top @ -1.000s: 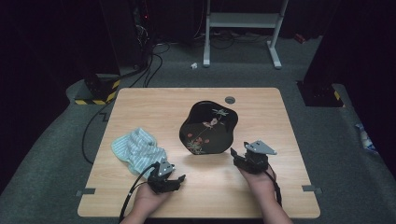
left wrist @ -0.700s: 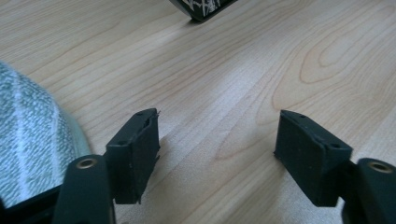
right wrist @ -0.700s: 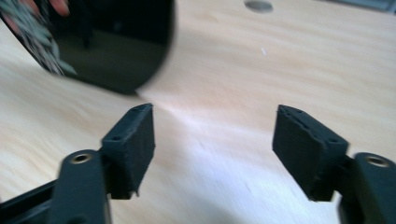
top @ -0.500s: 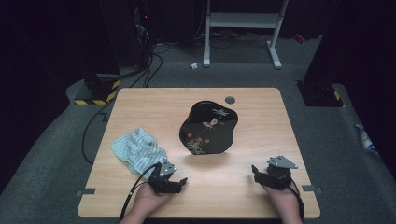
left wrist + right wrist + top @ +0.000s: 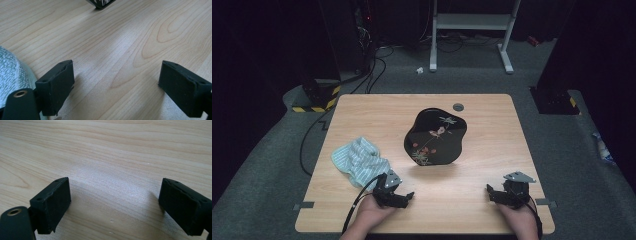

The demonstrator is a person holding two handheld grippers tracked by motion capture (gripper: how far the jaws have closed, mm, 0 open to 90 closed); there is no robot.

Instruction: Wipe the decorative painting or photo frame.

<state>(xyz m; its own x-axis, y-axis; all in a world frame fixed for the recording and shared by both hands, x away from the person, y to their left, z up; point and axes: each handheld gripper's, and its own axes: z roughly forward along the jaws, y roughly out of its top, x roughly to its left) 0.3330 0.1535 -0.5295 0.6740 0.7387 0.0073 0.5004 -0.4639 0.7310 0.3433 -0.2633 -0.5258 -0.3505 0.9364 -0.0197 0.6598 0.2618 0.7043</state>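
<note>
Near front table edge [image 5: 427, 231]: both tools gaping, bare wood between.

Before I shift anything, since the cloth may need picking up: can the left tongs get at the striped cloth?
Probably yes. The left tongs stand open and empty right beside the striped cloth, with only bare table between; the black tray lies off to the other side.

Glossy lacquered tray [image 5: 435, 137], terry cloth [image 5: 359, 161], matt wooden table [image 5: 482, 120]
</note>
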